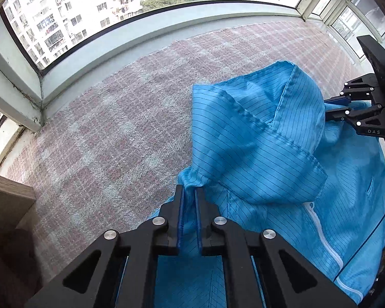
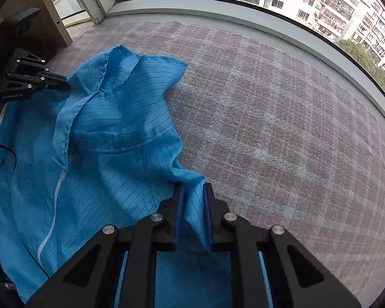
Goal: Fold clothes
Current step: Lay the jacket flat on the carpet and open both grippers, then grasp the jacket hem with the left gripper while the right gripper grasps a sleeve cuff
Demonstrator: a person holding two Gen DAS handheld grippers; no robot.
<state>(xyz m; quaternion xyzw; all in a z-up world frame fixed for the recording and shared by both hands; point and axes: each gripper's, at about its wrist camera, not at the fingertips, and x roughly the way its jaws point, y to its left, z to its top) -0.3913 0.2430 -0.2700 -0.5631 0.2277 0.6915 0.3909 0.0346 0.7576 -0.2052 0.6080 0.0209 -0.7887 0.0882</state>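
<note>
A blue jacket [image 1: 256, 133] with thin dark stripes, a hood and a white zipper [image 1: 323, 238] lies on a checked blanket. My left gripper [image 1: 189, 190] is shut on a bunched fold of the jacket at its left shoulder. In the right wrist view my right gripper [image 2: 193, 186] is shut on the jacket [image 2: 115, 128] at the opposite shoulder. Each gripper also shows in the other's view: the right gripper [image 1: 327, 109] at the far edge of the hood, the left gripper [image 2: 68, 82] beside the hood. The hood [image 2: 131, 77] stands crumpled between them.
The pink and white checked blanket [image 1: 115, 128] [image 2: 269, 128] covers a bay window platform. A grey sill [image 1: 115, 41] and glass panes run along the far side. A wooden panel [image 1: 7, 195] [image 2: 48, 12] stands at the left end.
</note>
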